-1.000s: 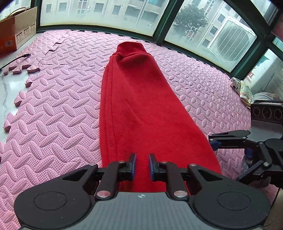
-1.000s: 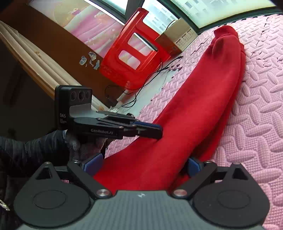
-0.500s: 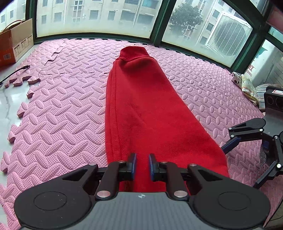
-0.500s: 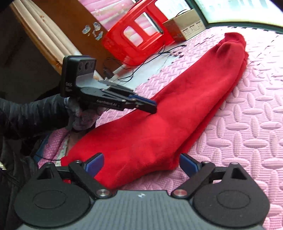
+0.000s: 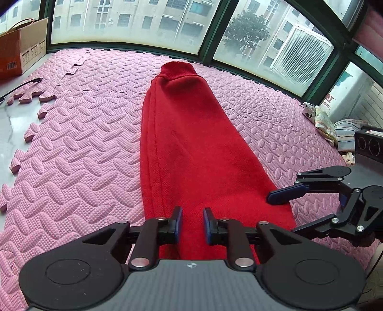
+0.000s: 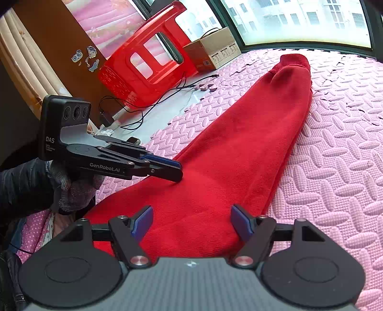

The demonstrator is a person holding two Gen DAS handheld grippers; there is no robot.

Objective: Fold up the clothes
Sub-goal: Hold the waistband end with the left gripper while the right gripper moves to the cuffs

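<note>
**Red garment laid lengthwise on pink mat, both grippers at its near end**

Left wrist view: The red garment lay folded into a long narrow strip on the pink foam mat, ribbed end pointing toward the windows. The left gripper sat over the near end of the cloth, its blue-padded fingers held a narrow gap apart, with red fabric showing through the gap; whether they pinched any cloth could not be told. The right gripper appeared at the right, one blue tip next to the garment's right edge. A cardboard box stood at far left, and bundled cloths lay by the right wall.

Right wrist view: The right gripper hung with fingers spread wide above the garment's near end, nothing between them. The left gripper, held by a gloved hand, had its tips resting on the cloth, close together. A red plastic stool lay tipped beyond the mat, cables trailing on the floor.
</note>
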